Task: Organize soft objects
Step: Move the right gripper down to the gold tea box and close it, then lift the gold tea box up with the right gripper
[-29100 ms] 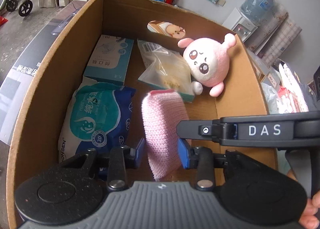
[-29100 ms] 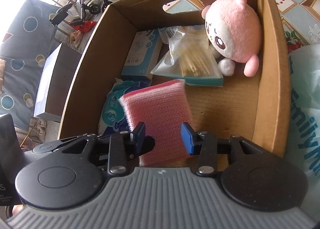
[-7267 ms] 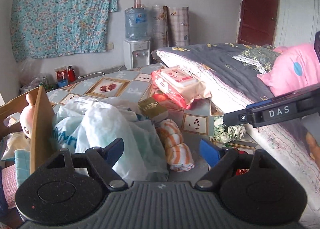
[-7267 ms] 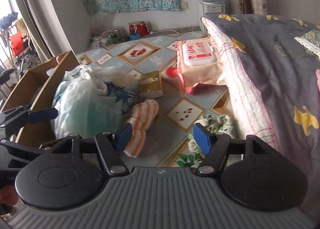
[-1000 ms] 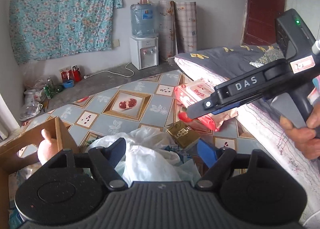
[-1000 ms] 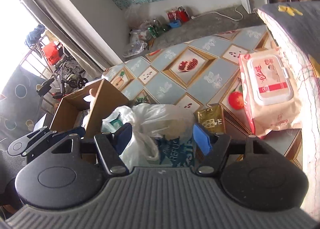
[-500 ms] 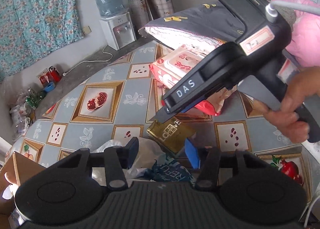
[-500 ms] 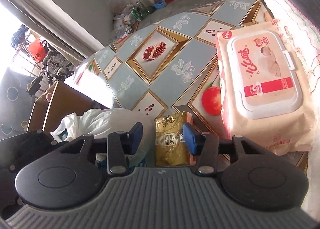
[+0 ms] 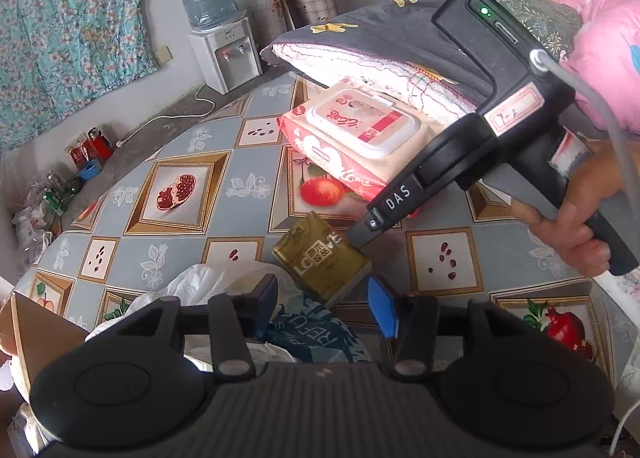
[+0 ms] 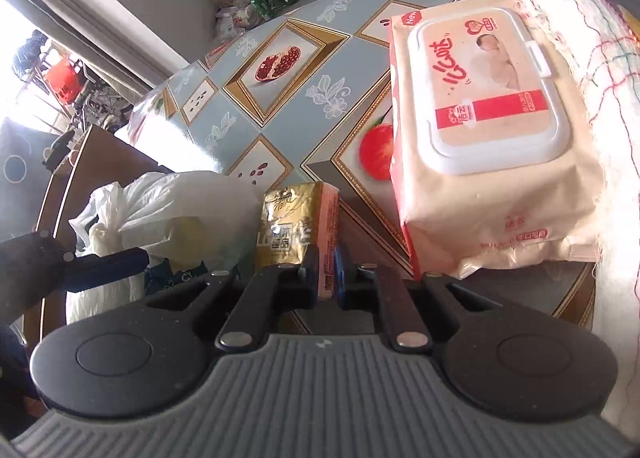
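A small gold tissue pack lies on the patterned floor mat beside a white plastic bag. My right gripper is shut on the pack's pink side edge; in the left wrist view the right gripper comes down onto the pack from the right, held by a hand. My left gripper hovers half-open just above the bag and the pack's near corner, its pads pressing on nothing. A large pink-and-cream wet-wipes pack lies beyond, against the bedding.
A cardboard box stands at the left behind the bag. Folded quilts rise on the right. A water dispenser and bottles stand by the far wall. Bare patterned mat stretches to the left.
Both grippers have come down toward the gold pack. The right jaws have closed onto its edge. The left jaws have narrowed from wide to half-open.
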